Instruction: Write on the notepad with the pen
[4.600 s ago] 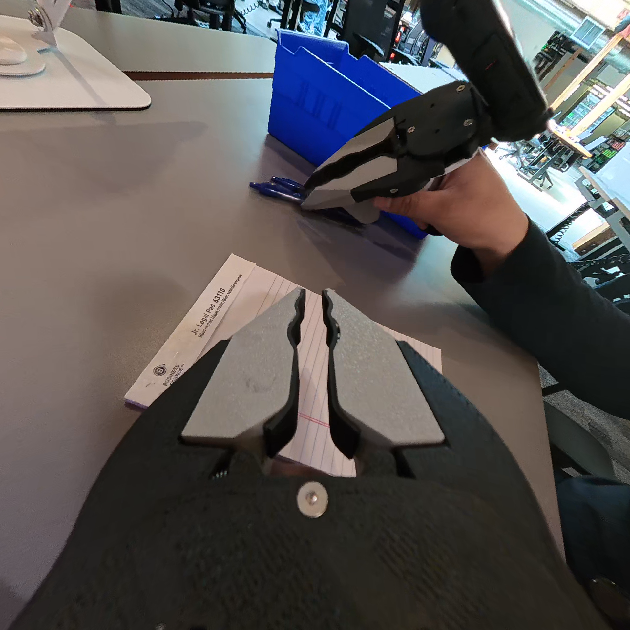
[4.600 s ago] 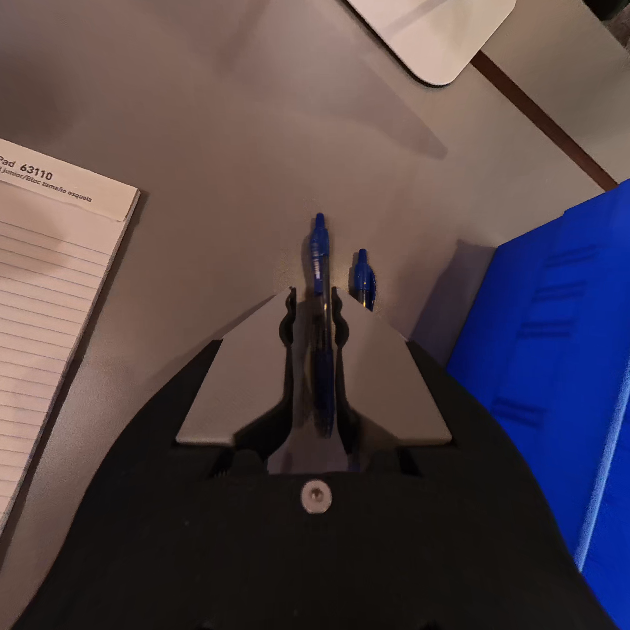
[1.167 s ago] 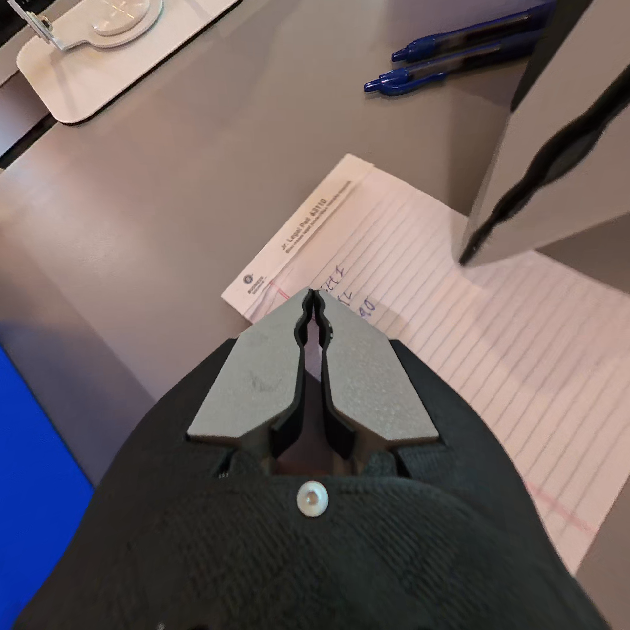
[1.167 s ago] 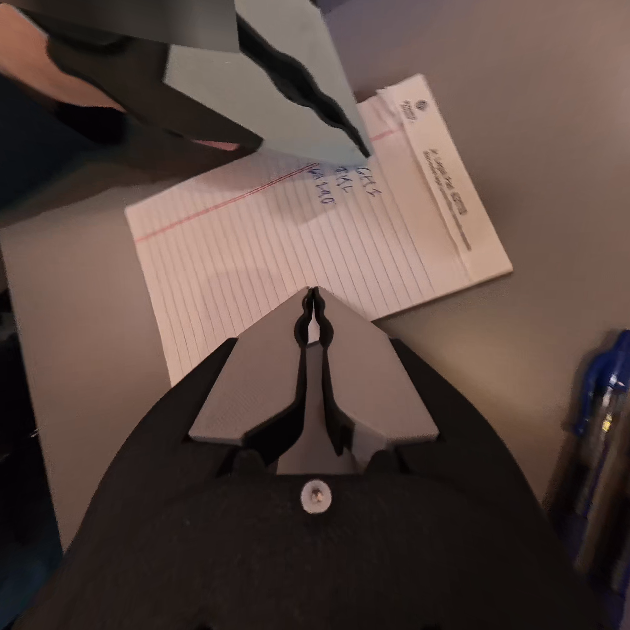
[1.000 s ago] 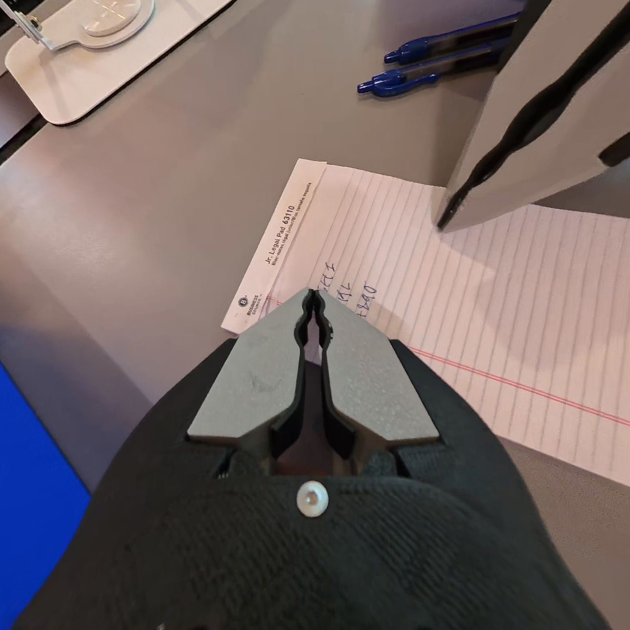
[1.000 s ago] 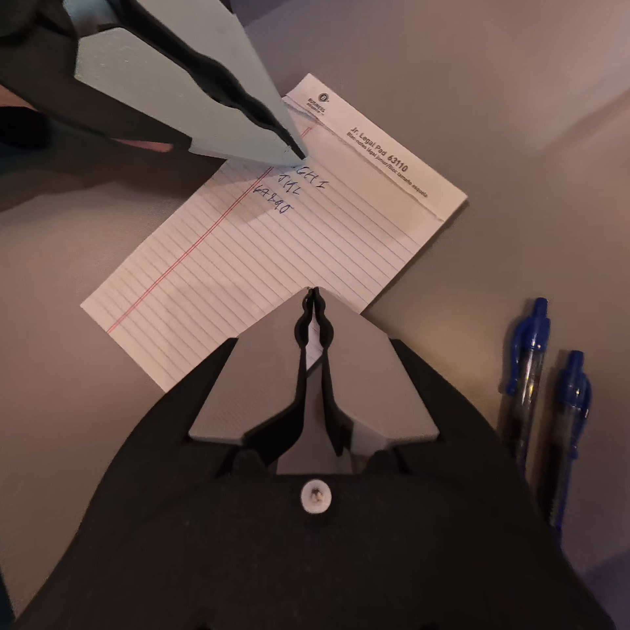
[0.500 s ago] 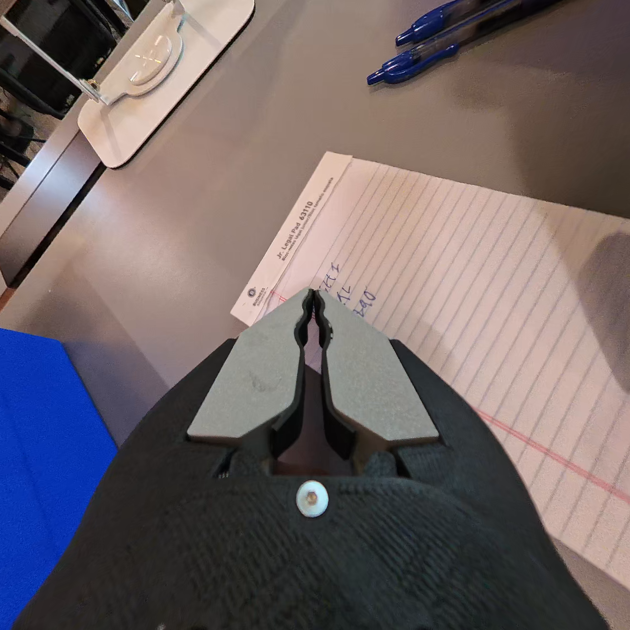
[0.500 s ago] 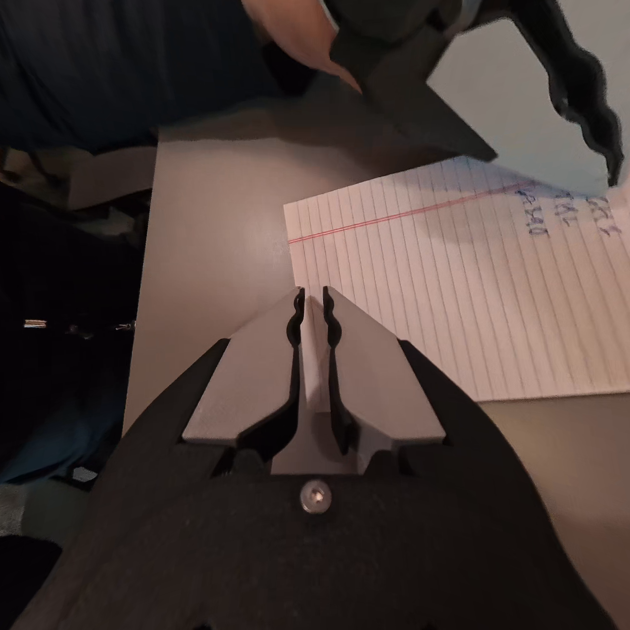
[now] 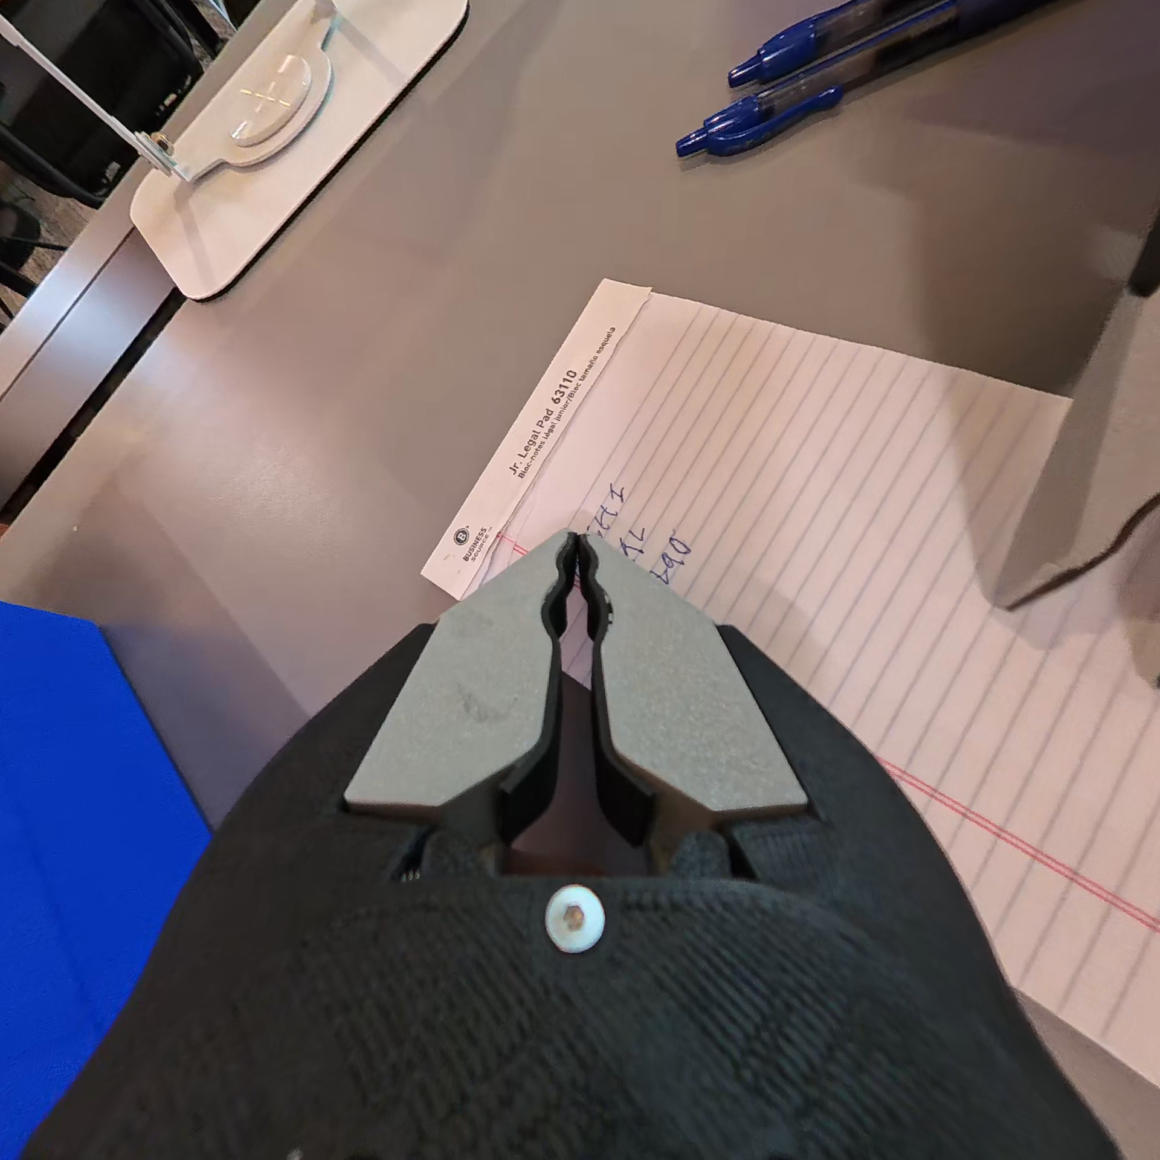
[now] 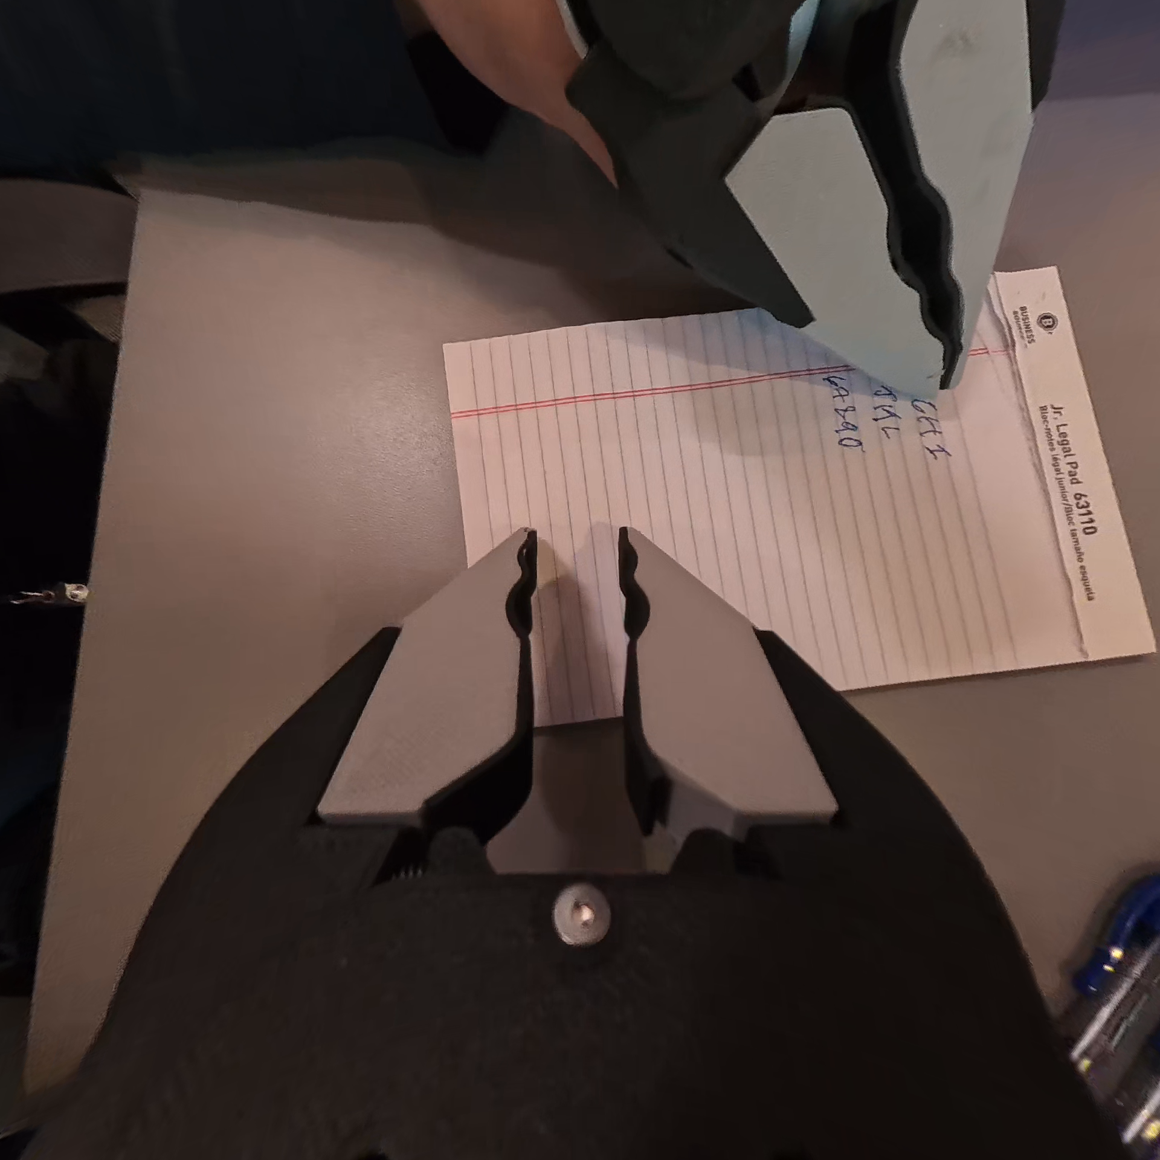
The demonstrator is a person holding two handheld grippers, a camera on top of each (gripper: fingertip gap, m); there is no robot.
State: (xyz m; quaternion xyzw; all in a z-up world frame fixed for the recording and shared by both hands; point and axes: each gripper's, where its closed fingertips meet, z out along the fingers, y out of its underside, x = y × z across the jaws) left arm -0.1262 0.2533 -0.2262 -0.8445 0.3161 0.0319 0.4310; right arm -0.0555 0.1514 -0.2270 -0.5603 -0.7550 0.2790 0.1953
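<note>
A white lined notepad lies on the grey table, with a few lines of blue handwriting near its top margin. My left gripper is shut and empty, its tips down at the pad's top corner beside the header strip. It also shows in the right wrist view, tip on the pad. My right gripper is open and empty, low over the pad's opposite bottom corner. Two blue pens lie side by side on the table beyond the pad, apart from both grippers.
A blue bin stands close on the left of the left gripper. A white mat with a clear stand lies at the far left. The table edge and a person's hand are near the pad's bottom end. The gap from one gripper's tips to the other's is roughly 12 cm.
My right gripper, which held a pen 4.6 s ago, has swung to the pad's bottom corner and opened from shut. Both pens lie on the table. My left gripper stays shut on the pad's top corner.
</note>
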